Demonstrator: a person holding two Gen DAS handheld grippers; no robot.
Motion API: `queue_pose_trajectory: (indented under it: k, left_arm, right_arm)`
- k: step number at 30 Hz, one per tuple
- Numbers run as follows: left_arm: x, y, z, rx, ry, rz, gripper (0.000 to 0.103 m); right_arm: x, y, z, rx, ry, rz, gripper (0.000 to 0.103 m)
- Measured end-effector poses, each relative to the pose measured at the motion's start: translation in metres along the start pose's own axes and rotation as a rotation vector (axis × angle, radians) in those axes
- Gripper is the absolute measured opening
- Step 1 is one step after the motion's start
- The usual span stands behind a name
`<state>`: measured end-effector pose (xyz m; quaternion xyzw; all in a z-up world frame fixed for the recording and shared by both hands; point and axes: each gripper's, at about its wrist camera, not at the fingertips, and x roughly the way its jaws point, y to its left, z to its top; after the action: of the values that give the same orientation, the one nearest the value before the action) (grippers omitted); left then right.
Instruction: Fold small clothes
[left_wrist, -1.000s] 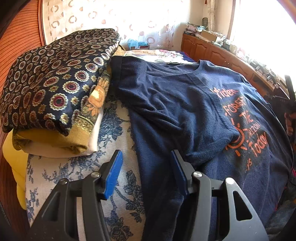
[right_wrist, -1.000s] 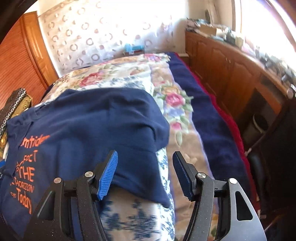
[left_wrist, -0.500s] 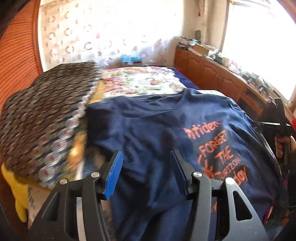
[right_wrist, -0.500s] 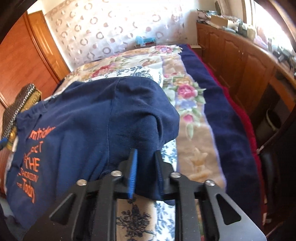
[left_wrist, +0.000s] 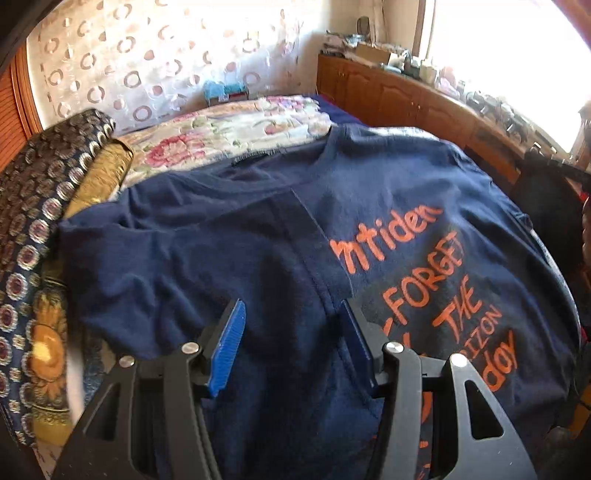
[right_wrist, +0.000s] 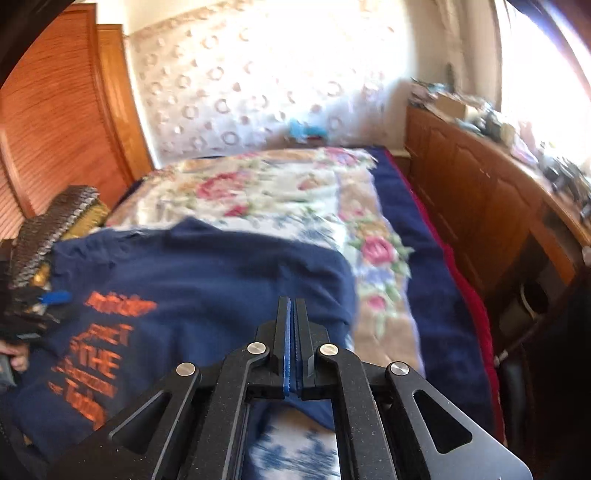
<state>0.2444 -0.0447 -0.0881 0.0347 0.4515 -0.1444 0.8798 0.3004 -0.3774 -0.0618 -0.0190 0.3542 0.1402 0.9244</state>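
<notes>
A navy T-shirt with orange lettering (left_wrist: 332, 236) lies spread on the bed, its left sleeve folded inward over the chest. My left gripper (left_wrist: 291, 347) is open just above the shirt's left side, with cloth between the blue pads but not pinched. In the right wrist view the same T-shirt (right_wrist: 207, 280) shows its right sleeve side. My right gripper (right_wrist: 293, 321) is shut on the T-shirt's right edge and holds it lifted a little off the bed.
Folded patterned blankets (left_wrist: 40, 229) are stacked at the shirt's left. A floral bedspread (right_wrist: 280, 192) covers the bed beyond. Wooden cabinets (right_wrist: 480, 206) run along the right side under a bright window. A wooden wardrobe (right_wrist: 55, 122) stands at the left.
My right gripper went from open around the shirt's right edge to shut on it and has lifted it. My left gripper has moved right, over the shirt's folded sleeve, still open.
</notes>
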Motion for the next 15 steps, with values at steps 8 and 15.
queue_pose_trajectory:
  k: [8,15]
  left_arm:
    - [0.002,-0.002,-0.007,0.030,-0.051,0.000,0.053]
    - [0.004,-0.001,-0.006,0.029,-0.052,-0.002,0.055]
  right_arm:
    - [0.027,-0.006,-0.006,0.024,0.084,-0.080,0.033]
    - [0.048,-0.048,-0.047,0.187,0.196,-0.102,0.048]
